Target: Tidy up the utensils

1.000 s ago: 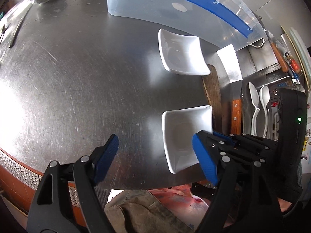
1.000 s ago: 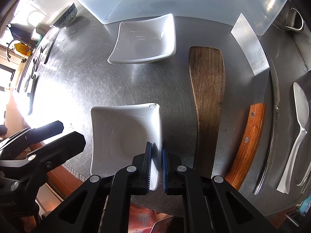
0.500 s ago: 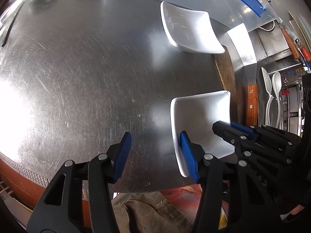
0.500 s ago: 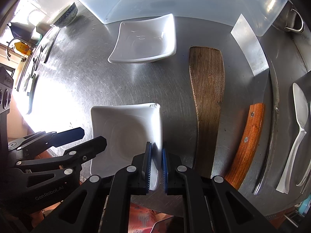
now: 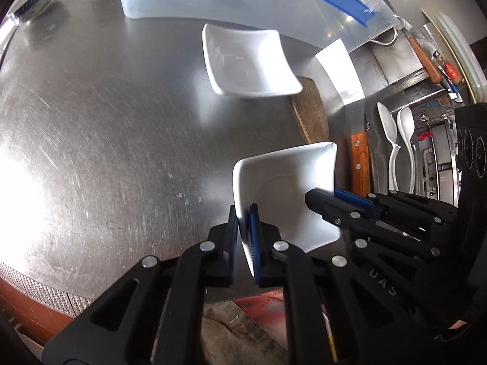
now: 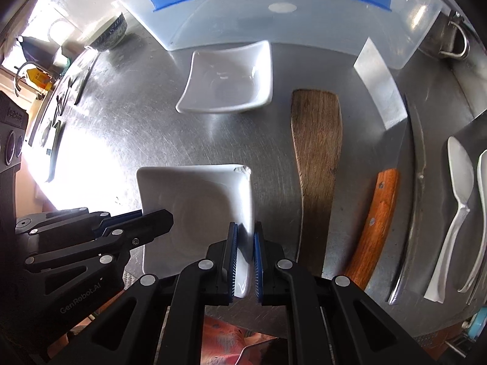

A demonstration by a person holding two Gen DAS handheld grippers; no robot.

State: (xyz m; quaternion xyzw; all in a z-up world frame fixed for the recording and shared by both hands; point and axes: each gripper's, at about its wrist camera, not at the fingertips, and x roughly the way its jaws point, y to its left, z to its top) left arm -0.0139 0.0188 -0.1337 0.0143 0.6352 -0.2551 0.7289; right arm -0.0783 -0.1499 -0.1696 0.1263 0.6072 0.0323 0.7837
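Observation:
A near white square dish [image 5: 283,182] [image 6: 194,200] sits at the steel counter's front edge. My left gripper [image 5: 243,237] is shut on its left rim. My right gripper [image 6: 245,255] is shut on its right rim and also shows in the left wrist view [image 5: 328,194]. A second white square dish [image 5: 246,60] [image 6: 228,82] lies farther back. A wooden spatula [image 6: 316,158], a wooden-handled knife [image 6: 374,228] and two white spoons [image 6: 456,200] lie to the right.
A clear plastic bin with blue trim [image 6: 274,15] stands at the back. A blue-patterned bowl [image 6: 111,32] sits at the back left. A metal pot handle [image 6: 453,42] shows at the back right. The counter's front edge [image 5: 76,279] runs just below the grippers.
My left gripper has moved right and closed on the near dish's left rim. The right gripper has stayed shut on the right rim. The dish looks slightly raised.

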